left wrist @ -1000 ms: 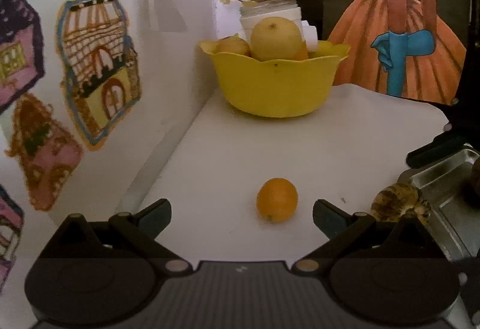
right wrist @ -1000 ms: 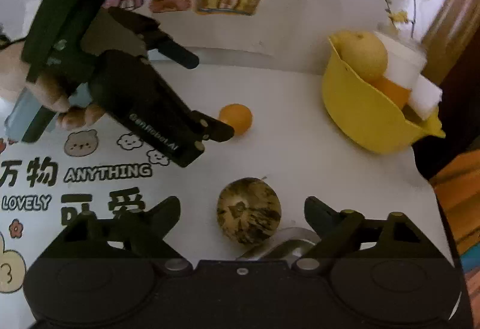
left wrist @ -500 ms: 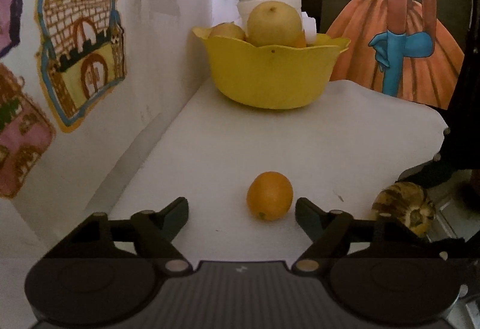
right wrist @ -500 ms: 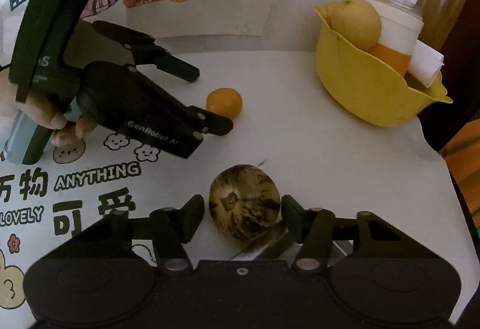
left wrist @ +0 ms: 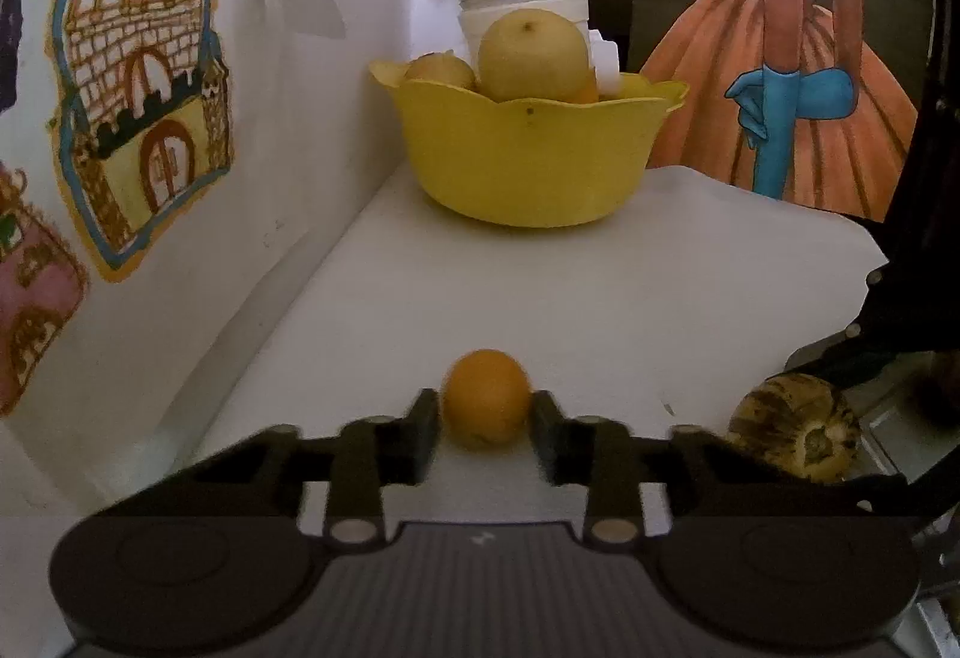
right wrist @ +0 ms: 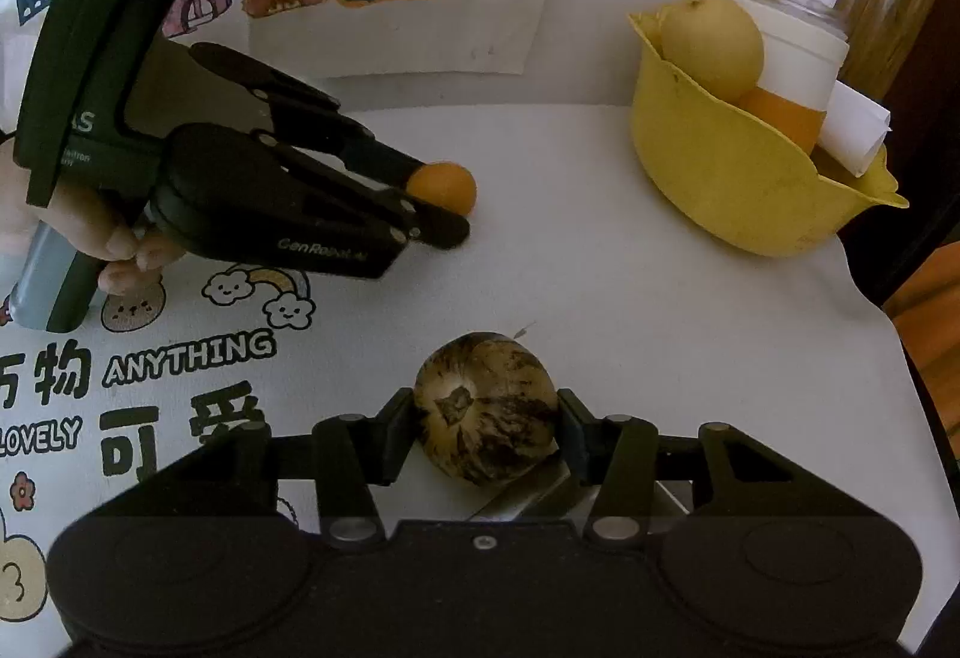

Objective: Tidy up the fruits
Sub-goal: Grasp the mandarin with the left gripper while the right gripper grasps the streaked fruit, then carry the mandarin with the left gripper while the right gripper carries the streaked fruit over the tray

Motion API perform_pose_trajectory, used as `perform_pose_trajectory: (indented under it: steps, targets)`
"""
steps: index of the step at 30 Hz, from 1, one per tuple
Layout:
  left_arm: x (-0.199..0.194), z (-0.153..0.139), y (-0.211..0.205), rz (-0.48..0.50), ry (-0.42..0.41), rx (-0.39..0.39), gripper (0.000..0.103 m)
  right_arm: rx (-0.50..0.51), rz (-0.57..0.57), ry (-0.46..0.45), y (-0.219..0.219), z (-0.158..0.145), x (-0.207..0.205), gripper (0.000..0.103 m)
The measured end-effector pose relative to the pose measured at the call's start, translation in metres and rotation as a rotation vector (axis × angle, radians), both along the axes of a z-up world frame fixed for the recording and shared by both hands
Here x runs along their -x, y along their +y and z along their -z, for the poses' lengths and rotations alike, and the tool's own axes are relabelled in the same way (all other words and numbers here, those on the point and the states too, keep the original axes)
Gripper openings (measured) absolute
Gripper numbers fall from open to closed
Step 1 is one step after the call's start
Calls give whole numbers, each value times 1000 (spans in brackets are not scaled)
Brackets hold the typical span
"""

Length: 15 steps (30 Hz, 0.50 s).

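Two grips | left gripper (left wrist: 485,418) closing on orange (left wrist: 486,397) | table (left wrist: 600,286) between it and bowl (left wrist: 528,160) bare

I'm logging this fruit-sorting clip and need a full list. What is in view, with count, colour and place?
small orange: 1, orange, on the white tabletop near the wall, between the left gripper's fingers
mottled fruit: 1, brown and tan, on the tabletop by the metal tray, between the right gripper's fingers
bowl: 1, yellow, at the far end of the tabletop
pears: 2, pale yellow, in the bowl
orange fruit in bowl: 1 showing, orange, under the big pear
jar: 1, white, behind the bowl
metal tray: 1, silver, at the tabletop's right edge
tabletop: 1, white
left gripper: 1, black, closing on the small orange
right gripper: 1, black, shut on the mottled fruit
hand: 1, holding the left gripper's handle
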<state>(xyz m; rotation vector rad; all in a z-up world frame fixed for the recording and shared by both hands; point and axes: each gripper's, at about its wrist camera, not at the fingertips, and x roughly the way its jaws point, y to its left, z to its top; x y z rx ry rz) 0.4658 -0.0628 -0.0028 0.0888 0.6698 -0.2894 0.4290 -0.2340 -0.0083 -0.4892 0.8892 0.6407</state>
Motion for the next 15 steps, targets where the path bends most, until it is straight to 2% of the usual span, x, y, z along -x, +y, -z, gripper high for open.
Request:
perform_pose_trajectory:
  steps: [7,15]
  targets:
    - [4,-1,2,-16,5,12,34,22,-15,-54,2,1,9,50]
    - [12,-11,10,-45,3,42,34,-6,19,-67,-9,-7,17,50]
